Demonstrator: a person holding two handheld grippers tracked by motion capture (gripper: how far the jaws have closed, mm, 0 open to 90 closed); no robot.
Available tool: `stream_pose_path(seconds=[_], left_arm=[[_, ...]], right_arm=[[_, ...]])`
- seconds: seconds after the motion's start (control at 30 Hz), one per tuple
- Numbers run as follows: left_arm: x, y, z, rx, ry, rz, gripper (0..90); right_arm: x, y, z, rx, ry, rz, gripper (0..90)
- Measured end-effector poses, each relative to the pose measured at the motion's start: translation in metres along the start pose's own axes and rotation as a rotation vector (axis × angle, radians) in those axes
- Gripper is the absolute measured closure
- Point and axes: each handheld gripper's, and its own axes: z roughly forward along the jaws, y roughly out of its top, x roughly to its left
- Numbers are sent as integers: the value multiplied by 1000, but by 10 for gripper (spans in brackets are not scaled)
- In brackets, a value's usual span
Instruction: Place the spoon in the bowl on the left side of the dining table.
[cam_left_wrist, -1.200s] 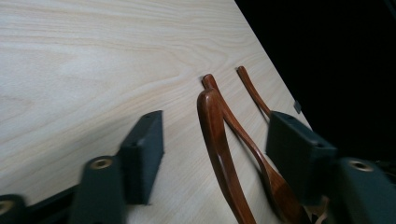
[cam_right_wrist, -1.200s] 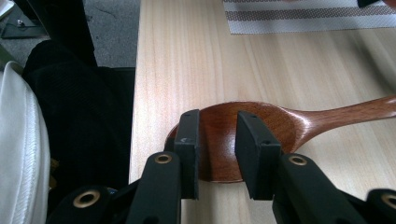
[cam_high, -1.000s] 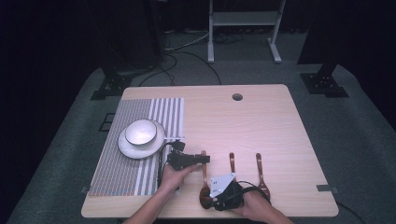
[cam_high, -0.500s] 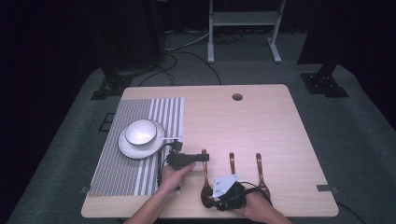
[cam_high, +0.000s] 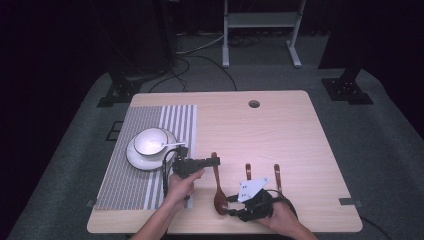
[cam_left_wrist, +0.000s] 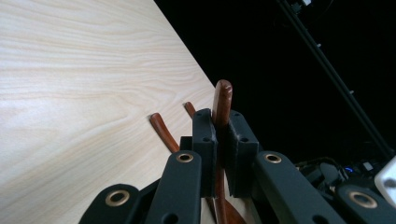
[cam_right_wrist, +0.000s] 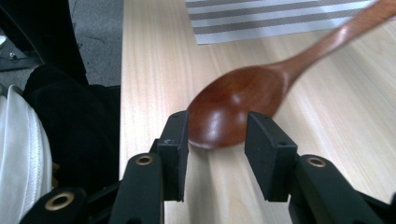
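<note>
The left gripper (cam_left_wrist: 218, 140) clamps the wooden spoon's (cam_high: 218, 185) handle; the right gripper's (cam_right_wrist: 217, 133) jaws, just opening, flank its bowl (no longer pressing).

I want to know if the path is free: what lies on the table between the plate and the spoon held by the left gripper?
In the high view, the striped placemat's right edge lies between plate and spoon, then bare table.

I see my right gripper (cam_right_wrist: 217, 135) with its 2 jaws parted around the bowl of a brown wooden spoon (cam_right_wrist: 233, 105); they have just been opening. The handle angles toward a striped placemat (cam_right_wrist: 280, 18).
</note>
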Motion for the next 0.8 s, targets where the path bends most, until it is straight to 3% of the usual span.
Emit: stream_pose_path(seconds=[0.43,0.8], left_arm=[[1,2,-6,-12,10,8,842],[-4,7,-5,3,22,44,841]], right_arm=[[-8,-6,-12,6,0,51,563],[-17,-15,-27,1,-5,100,521]])
